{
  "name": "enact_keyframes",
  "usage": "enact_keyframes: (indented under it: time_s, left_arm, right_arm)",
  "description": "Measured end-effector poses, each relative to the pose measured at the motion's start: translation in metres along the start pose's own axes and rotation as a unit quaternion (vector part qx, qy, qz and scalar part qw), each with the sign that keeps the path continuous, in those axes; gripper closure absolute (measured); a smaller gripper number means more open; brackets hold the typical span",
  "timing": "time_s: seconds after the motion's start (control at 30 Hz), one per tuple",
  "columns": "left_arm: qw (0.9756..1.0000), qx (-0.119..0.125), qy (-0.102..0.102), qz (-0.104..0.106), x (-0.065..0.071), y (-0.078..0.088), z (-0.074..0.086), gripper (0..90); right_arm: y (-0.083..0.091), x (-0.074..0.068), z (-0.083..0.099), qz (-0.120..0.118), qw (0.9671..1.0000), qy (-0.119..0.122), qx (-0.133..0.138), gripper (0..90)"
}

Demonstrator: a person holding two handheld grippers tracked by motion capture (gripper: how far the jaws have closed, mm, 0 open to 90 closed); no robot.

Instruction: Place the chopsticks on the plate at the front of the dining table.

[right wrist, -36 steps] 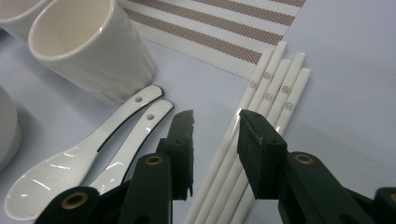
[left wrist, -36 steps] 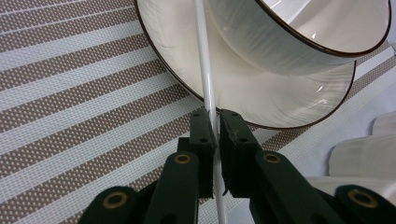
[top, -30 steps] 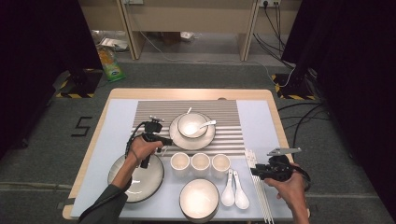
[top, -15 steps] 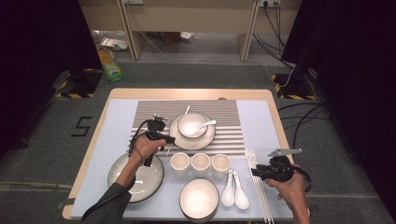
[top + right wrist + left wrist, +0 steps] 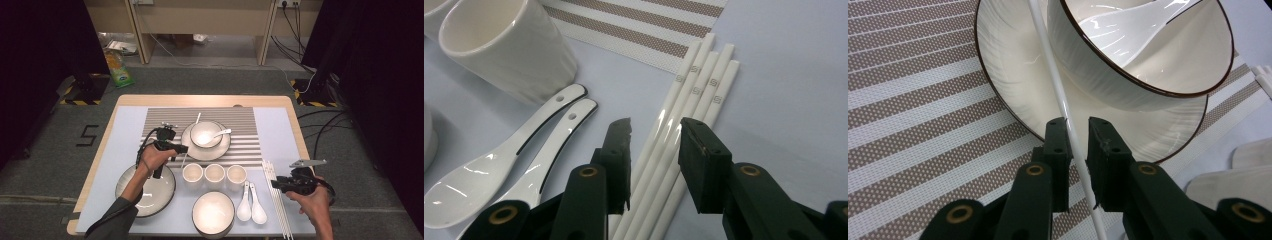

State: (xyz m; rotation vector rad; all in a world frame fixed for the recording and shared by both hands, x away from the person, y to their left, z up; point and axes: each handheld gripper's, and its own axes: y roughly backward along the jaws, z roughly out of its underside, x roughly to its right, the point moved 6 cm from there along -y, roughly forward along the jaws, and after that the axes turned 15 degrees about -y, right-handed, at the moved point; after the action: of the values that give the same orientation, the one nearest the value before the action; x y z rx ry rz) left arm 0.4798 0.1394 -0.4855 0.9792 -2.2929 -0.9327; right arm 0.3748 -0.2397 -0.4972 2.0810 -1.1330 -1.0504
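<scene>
The table (image 5: 125,102) carries a pale blue cloth (image 5: 125,135) with a striped mat (image 5: 250,145) across its far middle. A large plate (image 5: 150,192) sits near the table's near left corner. On the mat a smaller plate (image 5: 192,147) holds a bowl (image 5: 205,134) with a spoon (image 5: 223,133) in it. A second bowl (image 5: 213,212) stands at the near edge, with three cups (image 5: 215,174) in a row behind it. Two spoons (image 5: 250,205) lie right of that bowl, and a bundle of white chopsticks (image 5: 684,125) lies toward the near right corner.

One white chopstick (image 5: 1058,95) leans across the smaller plate's left rim, against the bowl. The left gripper (image 5: 1077,132) has it between jaws that have just been easing apart, a thin gap showing on each side. The right gripper (image 5: 655,135) hovers over the bundle, jaws apart, gripping nothing.
</scene>
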Motion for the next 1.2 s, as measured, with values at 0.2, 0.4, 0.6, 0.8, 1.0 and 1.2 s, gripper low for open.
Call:
enact_keyframes:
  time_s: [0.2, 0.4, 0.6, 0.8, 1.0, 1.2]
  left_arm:
    - [0.9996, -0.017, -0.02, -0.01, -0.002, 0.004, 0.009, 77.4]
    - [0.9992, -0.03, -0.026, 0.0, 0.002, -0.002, 0.018, 77.1]
    - [0.9989, -0.036, -0.028, 0.005, 0.005, -0.005, 0.02, 77.0]
    - [0.9988, -0.038, -0.03, 0.006, 0.009, -0.007, 0.019, 76.3]
    - [0.9987, -0.037, -0.034, 0.007, 0.011, -0.008, 0.017, 75.7]
    - [0.9989, -0.036, -0.031, 0.006, 0.01, -0.009, 0.017, 74.4]
  right_arm:
    - [0.005, 0.011, 0.003, 0.025, 0.9997, -0.003, 0.002, 65.0]
    - [0.008, 0.024, 0.009, 0.06, 0.9981, -0.015, -0.006, 64.9]
    - [0.006, 0.035, 0.015, 0.092, 0.9955, -0.015, -0.017, 64.9]
    - [0.002, 0.035, 0.017, 0.115, 0.9931, -0.002, -0.026, 65.2]
    - [0.001, 0.034, 0.017, 0.12, 0.9924, -0.002, -0.029, 65.2]
    - [0.001, 0.035, 0.018, 0.121, 0.9924, -0.001, -0.025, 65.2]
